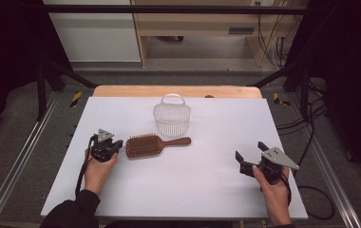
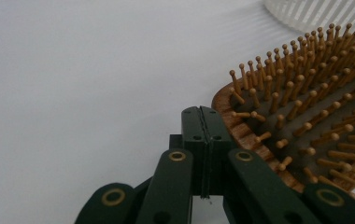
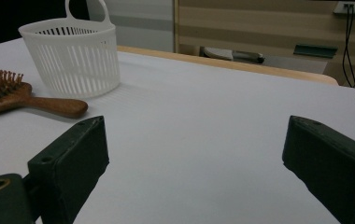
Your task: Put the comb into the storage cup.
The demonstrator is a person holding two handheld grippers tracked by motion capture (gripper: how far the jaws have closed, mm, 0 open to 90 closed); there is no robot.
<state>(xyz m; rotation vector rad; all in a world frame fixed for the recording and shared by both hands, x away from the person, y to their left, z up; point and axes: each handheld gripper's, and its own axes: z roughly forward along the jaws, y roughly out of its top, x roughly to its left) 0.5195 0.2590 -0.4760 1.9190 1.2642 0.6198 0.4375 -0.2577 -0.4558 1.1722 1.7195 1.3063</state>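
Now: left gripper (image 2: 202, 116) closed, beside hairbrush (image 2: 306, 107) edge | right gripper (image 3: 194, 154) agape

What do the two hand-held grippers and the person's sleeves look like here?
Both are black, two-jawed. The left hand-held gripper and the right hand-held gripper each carry a grey three-cornered plate and trail a black cable. Brass-coloured rings mark the linkages. The left sleeve is dark.

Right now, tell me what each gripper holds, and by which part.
Nothing is held. The left gripper is shut on nothing, its fingers beside the hairbrush head's rim. The right gripper is open over bare table.
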